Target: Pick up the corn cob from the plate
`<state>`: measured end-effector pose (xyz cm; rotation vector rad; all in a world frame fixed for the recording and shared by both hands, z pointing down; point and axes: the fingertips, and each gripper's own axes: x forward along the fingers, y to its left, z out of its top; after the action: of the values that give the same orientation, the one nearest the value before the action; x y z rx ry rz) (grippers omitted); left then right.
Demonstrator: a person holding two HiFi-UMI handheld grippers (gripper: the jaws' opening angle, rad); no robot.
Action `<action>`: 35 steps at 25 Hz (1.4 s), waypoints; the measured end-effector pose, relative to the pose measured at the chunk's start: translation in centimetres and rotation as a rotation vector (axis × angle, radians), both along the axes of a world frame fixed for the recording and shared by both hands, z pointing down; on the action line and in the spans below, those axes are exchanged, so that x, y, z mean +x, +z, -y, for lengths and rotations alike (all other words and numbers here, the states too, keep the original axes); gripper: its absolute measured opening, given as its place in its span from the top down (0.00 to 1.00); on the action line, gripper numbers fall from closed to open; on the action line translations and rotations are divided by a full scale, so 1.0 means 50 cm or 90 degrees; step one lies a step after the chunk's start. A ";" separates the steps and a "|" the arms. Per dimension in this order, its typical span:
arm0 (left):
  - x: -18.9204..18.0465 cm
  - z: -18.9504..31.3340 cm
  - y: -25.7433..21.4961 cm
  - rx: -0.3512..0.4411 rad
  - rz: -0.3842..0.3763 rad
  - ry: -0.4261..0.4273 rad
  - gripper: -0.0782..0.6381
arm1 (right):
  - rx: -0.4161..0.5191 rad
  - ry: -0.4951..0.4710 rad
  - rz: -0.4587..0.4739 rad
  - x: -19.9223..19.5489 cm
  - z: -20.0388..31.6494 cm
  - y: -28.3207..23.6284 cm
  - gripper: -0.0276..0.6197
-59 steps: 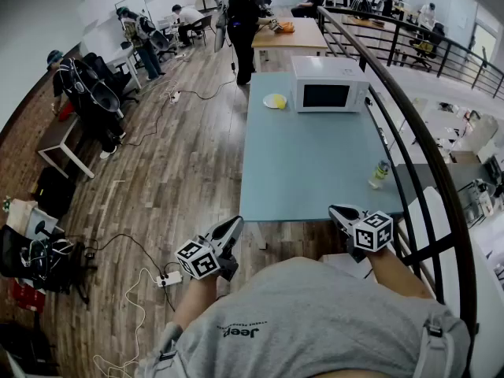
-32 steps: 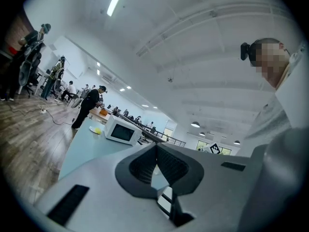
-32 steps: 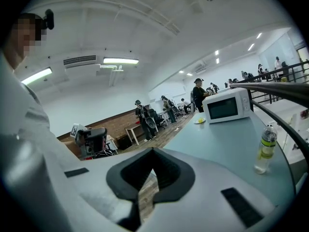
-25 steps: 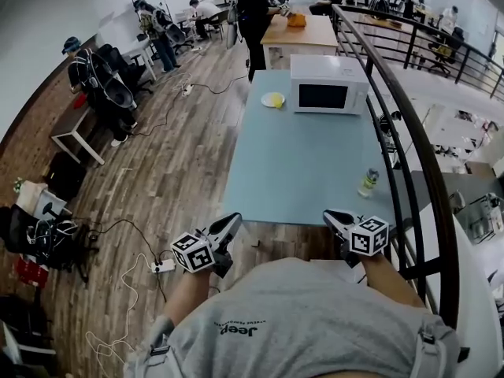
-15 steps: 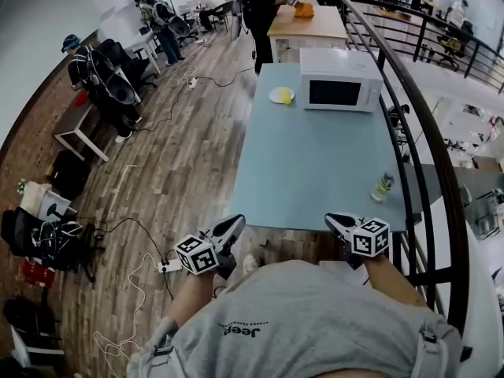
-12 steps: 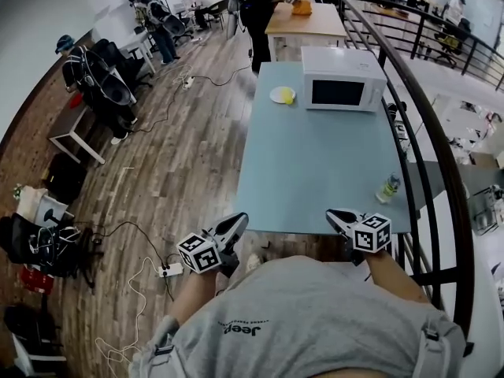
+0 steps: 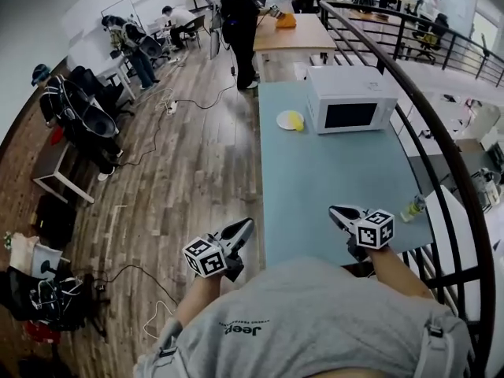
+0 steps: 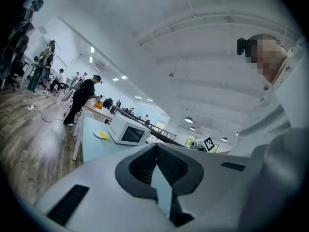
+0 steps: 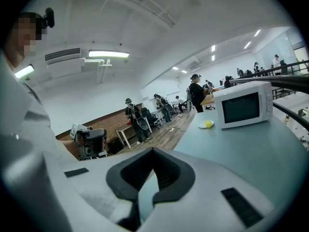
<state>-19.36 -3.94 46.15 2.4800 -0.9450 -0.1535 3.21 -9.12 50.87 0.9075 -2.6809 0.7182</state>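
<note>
A yellow corn cob (image 7: 295, 120) lies on a white plate (image 7: 282, 121) at the far end of the long light-blue table (image 7: 331, 187), just left of the white microwave (image 7: 350, 98). Both grippers are far from it, at the table's near end. My left gripper (image 7: 244, 226) is shut and empty, over the wooden floor beside the table's left edge. My right gripper (image 7: 337, 210) is shut and empty above the near tabletop. The left gripper view shows its shut gripper (image 8: 157, 147) and the plate (image 8: 100, 135) small and far off. The right gripper view shows its shut gripper (image 9: 152, 152) and the corn cob (image 9: 208, 123).
A plastic bottle (image 7: 412, 208) stands near the table's right edge. A black railing (image 7: 425, 140) runs along the right side. Beyond the table stand a wooden table (image 7: 287, 31) and a person (image 7: 239, 22). Chairs, bags and cables line the floor at left.
The table has drawn closer and shifted under the grippers as I walked toward it. Both grippers travelled forward together and stayed shut.
</note>
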 end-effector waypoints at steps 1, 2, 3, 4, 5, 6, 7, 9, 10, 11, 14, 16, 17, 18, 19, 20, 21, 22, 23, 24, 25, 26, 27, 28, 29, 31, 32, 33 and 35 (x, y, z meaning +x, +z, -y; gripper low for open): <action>-0.016 0.020 -0.001 0.000 -0.002 0.009 0.87 | 0.000 0.007 -0.004 -0.016 0.013 -0.001 0.93; -0.029 0.039 -0.001 0.000 -0.004 0.019 0.87 | 0.000 0.014 -0.009 -0.027 0.023 0.000 0.93; -0.038 0.057 0.001 0.001 -0.005 0.030 0.87 | -0.001 0.022 -0.015 -0.034 0.031 0.003 0.93; -0.043 0.074 0.003 0.002 -0.007 0.041 0.87 | -0.004 0.033 -0.021 -0.036 0.036 0.007 0.93; -0.046 0.090 0.007 0.002 -0.008 0.052 0.87 | -0.008 0.044 -0.027 -0.034 0.040 0.014 0.93; -0.047 0.107 0.010 0.002 -0.011 0.060 0.87 | -0.014 0.055 -0.031 -0.029 0.044 0.021 0.93; -0.045 0.123 0.013 0.001 -0.014 0.066 0.87 | -0.019 0.064 -0.035 -0.022 0.048 0.026 0.93; -0.032 0.151 0.015 -0.003 -0.019 0.077 0.87 | -0.027 0.081 -0.041 0.001 0.053 0.032 0.93; -0.021 0.160 0.016 -0.005 -0.021 0.083 0.87 | -0.030 0.090 -0.043 0.015 0.052 0.033 0.93; -0.007 0.166 0.017 -0.007 -0.022 0.090 0.87 | -0.033 0.099 -0.043 0.031 0.049 0.035 0.93; 0.038 0.182 0.022 -0.015 -0.023 0.104 0.87 | -0.041 0.120 -0.035 0.080 0.044 0.043 0.93; 0.070 0.202 0.023 -0.021 -0.022 0.104 0.87 | -0.045 0.122 -0.025 0.109 0.060 0.050 0.93; 0.085 0.214 0.022 -0.023 -0.019 0.100 0.87 | -0.046 0.119 -0.019 0.123 0.074 0.053 0.93; 0.099 0.226 0.022 -0.025 -0.015 0.093 0.87 | -0.048 0.113 -0.014 0.137 0.090 0.058 0.93; 0.112 0.238 0.023 -0.028 -0.009 0.082 0.87 | -0.051 0.104 -0.007 0.150 0.106 0.064 0.93; 0.121 0.247 0.024 -0.032 -0.005 0.067 0.87 | -0.054 0.094 0.001 0.161 0.122 0.071 0.93; 0.129 0.254 0.025 -0.037 0.000 0.048 0.87 | -0.059 0.082 0.009 0.171 0.136 0.077 0.93; 0.136 0.258 0.026 -0.043 0.003 0.028 0.87 | -0.062 0.067 0.014 0.180 0.149 0.083 0.93; 0.142 0.261 0.025 -0.049 0.006 0.008 0.87 | -0.062 0.050 0.018 0.188 0.162 0.086 0.93; 0.149 0.265 0.024 -0.055 0.010 -0.010 0.87 | -0.058 0.032 0.016 0.196 0.178 0.088 0.93; 0.158 0.271 0.023 -0.061 0.013 -0.026 0.87 | -0.051 0.014 0.010 0.202 0.198 0.090 0.93; 0.166 0.279 0.023 -0.067 0.017 -0.040 0.87 | -0.046 -0.002 0.002 0.207 0.223 0.096 0.93; 0.172 0.285 0.028 -0.074 0.023 -0.051 0.87 | -0.045 -0.013 -0.002 0.208 0.249 0.105 0.93; 0.174 0.291 0.035 -0.081 0.031 -0.060 0.87 | -0.049 -0.019 0.000 0.205 0.276 0.116 0.93; 0.169 0.297 0.043 -0.086 0.039 -0.068 0.87 | -0.052 -0.022 0.005 0.197 0.302 0.126 0.93; 0.144 0.316 0.062 -0.094 0.042 -0.085 0.87 | -0.050 -0.021 0.006 0.168 0.354 0.146 0.93; 0.127 0.327 0.075 -0.099 0.036 -0.093 0.87 | -0.044 -0.020 -0.001 0.149 0.378 0.155 0.93; 0.110 0.338 0.090 -0.104 0.030 -0.099 0.87 | -0.039 -0.018 -0.011 0.128 0.402 0.165 0.93; 0.075 0.357 0.125 -0.116 0.021 -0.101 0.87 | -0.033 -0.010 -0.030 0.083 0.439 0.181 0.93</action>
<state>-15.60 -21.79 52.39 2.2473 -1.1186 -0.0742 7.36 -31.09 59.93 0.8793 -2.6123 0.7509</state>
